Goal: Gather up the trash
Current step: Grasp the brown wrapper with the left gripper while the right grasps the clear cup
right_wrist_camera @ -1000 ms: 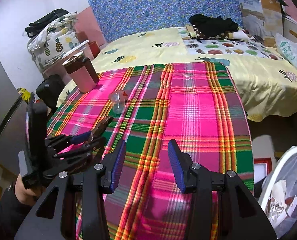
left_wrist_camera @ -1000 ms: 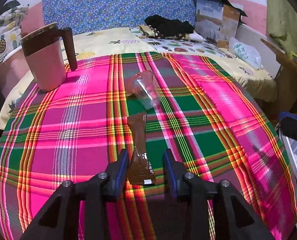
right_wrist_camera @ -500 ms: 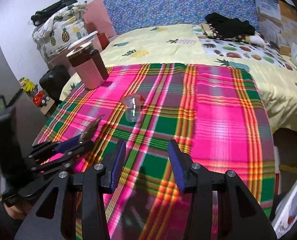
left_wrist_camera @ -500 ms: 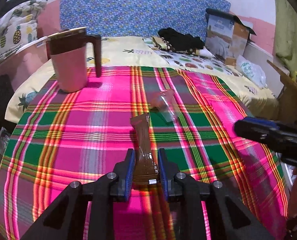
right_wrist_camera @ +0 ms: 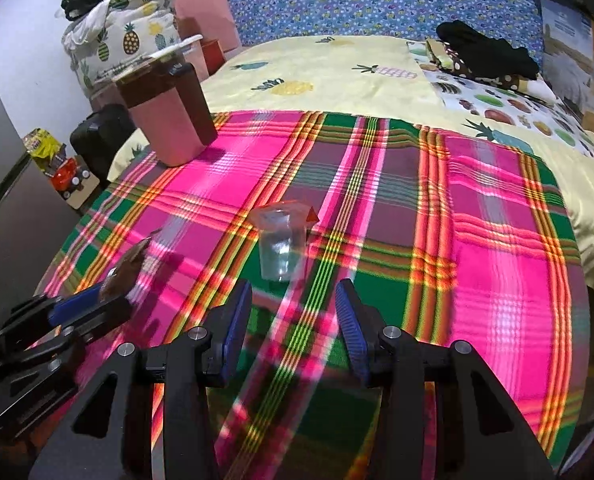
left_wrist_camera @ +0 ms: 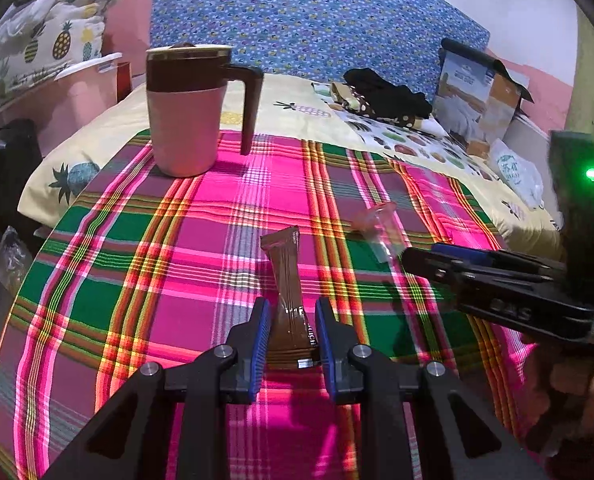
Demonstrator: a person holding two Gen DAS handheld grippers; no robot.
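Note:
A brown snack wrapper (left_wrist_camera: pixel 288 280) sticks forward from my left gripper (left_wrist_camera: pixel 291 312), which is shut on its near end and holds it tilted up off the plaid tablecloth (left_wrist_camera: pixel 137 280). In the right wrist view the same wrapper (right_wrist_camera: pixel 127 266) shows at the left in the left gripper (right_wrist_camera: pixel 85 306). A clear plastic cup (right_wrist_camera: pixel 281 246) lies on its side on the cloth, just beyond my right gripper (right_wrist_camera: pixel 295 312), which is open and empty. The cup (left_wrist_camera: pixel 379 228) appears blurred in the left wrist view, just beyond the right gripper (left_wrist_camera: pixel 425 258).
A pink mug with a brown lid and handle (left_wrist_camera: pixel 185 108) stands at the cloth's far left. Behind lies a bed with a yellow sheet (right_wrist_camera: pixel 337 68), dark clothes (right_wrist_camera: pixel 485 50) and a cardboard box (left_wrist_camera: pixel 477 92). A black bag (right_wrist_camera: pixel 101 136) sits left of the table.
My left gripper closed on the wrapper and lifted its end. My right gripper moved forward and left across the table, toward the clear cup.

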